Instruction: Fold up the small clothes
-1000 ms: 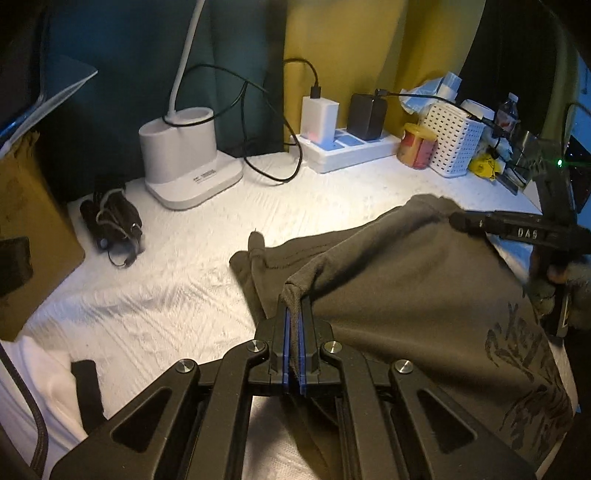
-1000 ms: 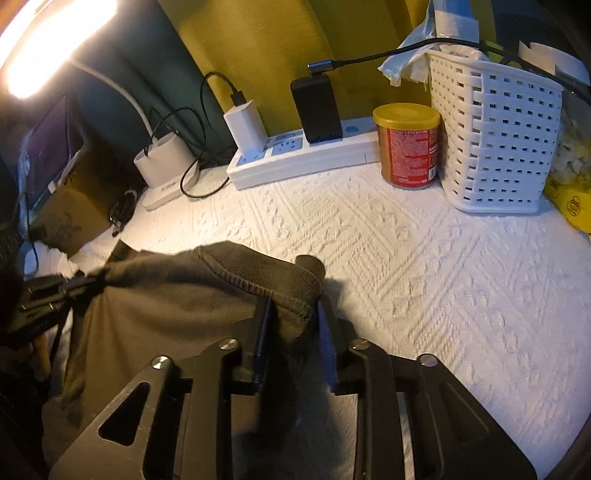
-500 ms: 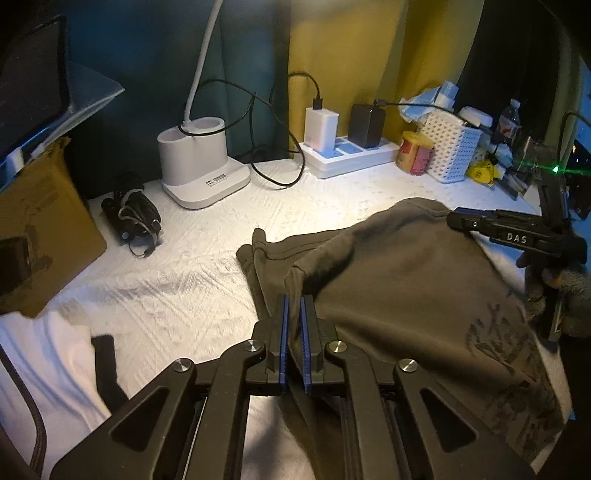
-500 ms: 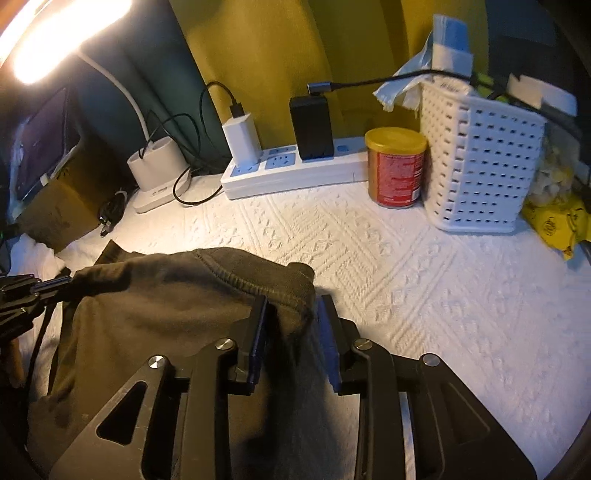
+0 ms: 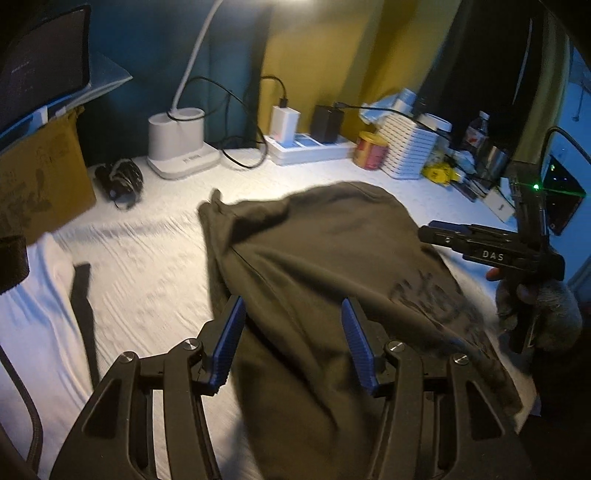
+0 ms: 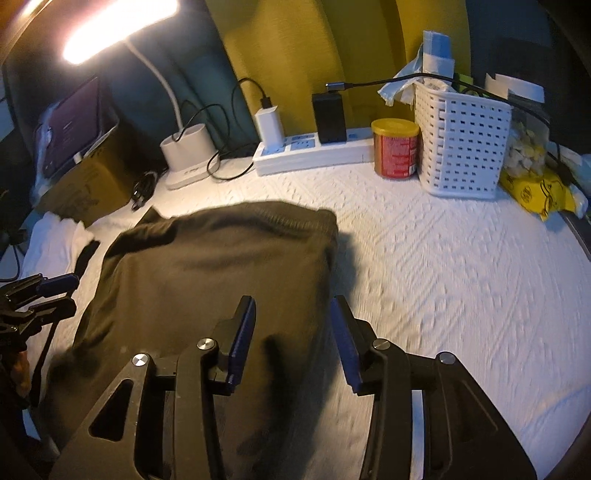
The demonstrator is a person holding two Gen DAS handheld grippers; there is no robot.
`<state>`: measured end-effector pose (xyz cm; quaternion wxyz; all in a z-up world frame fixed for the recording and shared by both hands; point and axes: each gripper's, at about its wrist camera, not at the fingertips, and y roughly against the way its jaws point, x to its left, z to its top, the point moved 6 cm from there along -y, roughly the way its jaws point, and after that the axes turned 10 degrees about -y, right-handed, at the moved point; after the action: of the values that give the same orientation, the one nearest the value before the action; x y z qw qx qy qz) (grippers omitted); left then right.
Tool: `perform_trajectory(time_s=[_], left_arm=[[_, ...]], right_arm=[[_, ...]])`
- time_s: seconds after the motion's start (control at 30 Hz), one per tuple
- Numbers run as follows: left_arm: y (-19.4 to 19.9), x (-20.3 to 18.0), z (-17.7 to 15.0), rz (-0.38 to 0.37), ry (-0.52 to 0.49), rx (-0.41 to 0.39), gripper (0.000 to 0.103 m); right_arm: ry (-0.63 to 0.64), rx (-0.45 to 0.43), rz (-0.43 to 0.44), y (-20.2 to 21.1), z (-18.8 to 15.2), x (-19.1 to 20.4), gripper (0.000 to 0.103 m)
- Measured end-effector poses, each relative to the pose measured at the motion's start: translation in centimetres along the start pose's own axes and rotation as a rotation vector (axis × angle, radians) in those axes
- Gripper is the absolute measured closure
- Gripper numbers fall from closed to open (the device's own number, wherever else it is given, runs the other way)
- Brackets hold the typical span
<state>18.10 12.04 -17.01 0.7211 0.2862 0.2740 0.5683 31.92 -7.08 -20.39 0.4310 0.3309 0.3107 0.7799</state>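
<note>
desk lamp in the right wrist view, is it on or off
On. The desk lamp head glows bright at the top left and throws warm light across the white cloth beneath it.

a white textured cover (image 6: 443, 266) is spreading across the surface. a lit lamp (image 6: 110, 26) is glowing warm over a teal curtain (image 5: 155, 55), and a yellow curtain (image 6: 295, 48) is hanging behind the power strip (image 6: 314, 151).

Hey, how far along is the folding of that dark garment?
One fold looks done: the dark garment lies doubled on the white cloth. Nothing is held; the left gripper and right gripper have just opened, jaws clear of the fabric. Further folds likely remain.
</note>
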Motion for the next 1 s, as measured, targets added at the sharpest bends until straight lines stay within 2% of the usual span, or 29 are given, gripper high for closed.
perform_trajectory(time_s=[0.47,0.53,0.6,0.67,0.83,1.0], left_arm=[[1.4,-4.7,-5.4,-0.148,0.002,0.059,0.051],[1.3,-5.4,-6.0,-0.165,-0.020,0.077,0.065],[1.2,-6.1,-6.6,-0.168,-0.045,0.098,0.086],[1.9,-6.5,-6.7,-0.158,-0.070,0.084,0.100],[4.3,-6.2,-6.2,-0.159,-0.063,0.038,0.100],[4.4,-5.5,-7.3,-0.145,-0.042,0.063,0.100]], right_arm=[[-0.009,0.045,0.002,2.9,-5.8,0.1,0.058],[-0.008,0.046,0.004,3.2,-6.4,0.3,0.058],[-0.005,0.044,0.001,3.5,-6.8,0.4,0.058],[0.000,0.044,-0.002,3.6,-7.3,0.6,0.058],[0.011,0.043,-0.010,4.1,-8.0,0.7,0.058],[0.012,0.053,-0.003,4.6,-9.1,1.1,0.058]])
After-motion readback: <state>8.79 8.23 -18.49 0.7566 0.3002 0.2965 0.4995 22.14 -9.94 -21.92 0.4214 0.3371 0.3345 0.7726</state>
